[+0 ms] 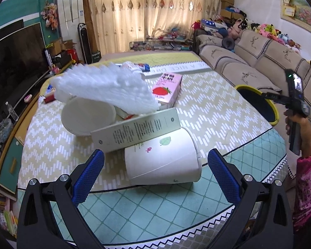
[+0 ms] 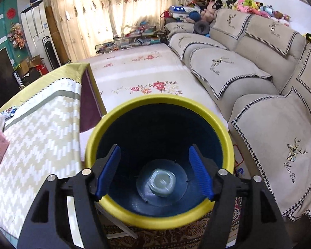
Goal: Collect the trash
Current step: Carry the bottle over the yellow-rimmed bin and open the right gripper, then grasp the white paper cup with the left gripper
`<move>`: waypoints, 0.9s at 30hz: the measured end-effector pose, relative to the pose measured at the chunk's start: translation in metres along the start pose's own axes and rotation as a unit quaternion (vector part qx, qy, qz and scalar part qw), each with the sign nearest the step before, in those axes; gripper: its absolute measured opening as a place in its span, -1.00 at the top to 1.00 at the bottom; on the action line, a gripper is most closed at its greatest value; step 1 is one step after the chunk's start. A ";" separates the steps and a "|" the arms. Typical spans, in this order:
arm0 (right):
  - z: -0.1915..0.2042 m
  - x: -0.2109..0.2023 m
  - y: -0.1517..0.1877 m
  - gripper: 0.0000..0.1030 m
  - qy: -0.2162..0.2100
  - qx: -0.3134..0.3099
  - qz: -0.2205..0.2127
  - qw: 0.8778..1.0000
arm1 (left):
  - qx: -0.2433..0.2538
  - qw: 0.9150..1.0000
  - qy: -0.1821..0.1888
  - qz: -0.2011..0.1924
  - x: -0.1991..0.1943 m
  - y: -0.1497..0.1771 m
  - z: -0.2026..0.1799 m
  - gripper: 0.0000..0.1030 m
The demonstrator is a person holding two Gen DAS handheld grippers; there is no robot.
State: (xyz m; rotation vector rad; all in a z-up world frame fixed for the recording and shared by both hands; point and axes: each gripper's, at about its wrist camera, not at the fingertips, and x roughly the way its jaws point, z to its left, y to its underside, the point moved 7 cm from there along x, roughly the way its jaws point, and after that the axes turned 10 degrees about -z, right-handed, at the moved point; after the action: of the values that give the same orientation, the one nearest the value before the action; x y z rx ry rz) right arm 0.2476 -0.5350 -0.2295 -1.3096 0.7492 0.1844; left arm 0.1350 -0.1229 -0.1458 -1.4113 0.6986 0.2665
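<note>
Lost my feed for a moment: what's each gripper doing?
Left gripper: open, empty, straddling the tipped paper cup.
Right gripper: open, empty, above the yellow-rimmed bin.

Left tongs (image 1: 155, 174), jaws wide apart, poised near a paper cup (image 1: 162, 159) lying on its side on the table (image 1: 213, 112). A long printed box (image 1: 135, 129) rests across the cup. Farther: white tub (image 1: 88, 116), bubble wrap (image 1: 105, 85), pink strawberry carton (image 1: 168, 89). Far right: yellow-rimmed bin (image 1: 259, 103) beside the right tongs (image 1: 294, 95).
</note>
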 end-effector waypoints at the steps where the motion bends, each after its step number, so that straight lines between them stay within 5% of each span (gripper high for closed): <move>1: 0.002 -0.004 0.000 -0.29 -0.002 -0.001 -0.001 1.000 | 0.003 1.000 -0.001 0.005 0.004 0.002 -0.002 -0.91; 15: 0.017 -0.021 -0.001 -0.31 -0.019 -0.004 -0.010 1.000 | -0.002 0.999 -0.006 0.047 0.042 0.013 -0.008 -0.90; 17: 0.018 -0.022 0.000 -0.31 -0.023 -0.002 -0.009 1.000 | -0.008 0.999 -0.005 0.052 0.044 0.014 -0.009 -0.69; 27: 0.017 -0.043 0.006 -0.31 -0.036 -0.001 -0.016 0.999 | 0.011 0.997 0.029 0.067 0.025 0.023 -0.014 -0.68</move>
State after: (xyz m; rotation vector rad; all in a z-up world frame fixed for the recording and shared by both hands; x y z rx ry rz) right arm 0.2190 -0.5052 -0.2082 -1.3096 0.6659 0.2058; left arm 0.1378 -0.1381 -0.1788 -1.3572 0.8429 0.3227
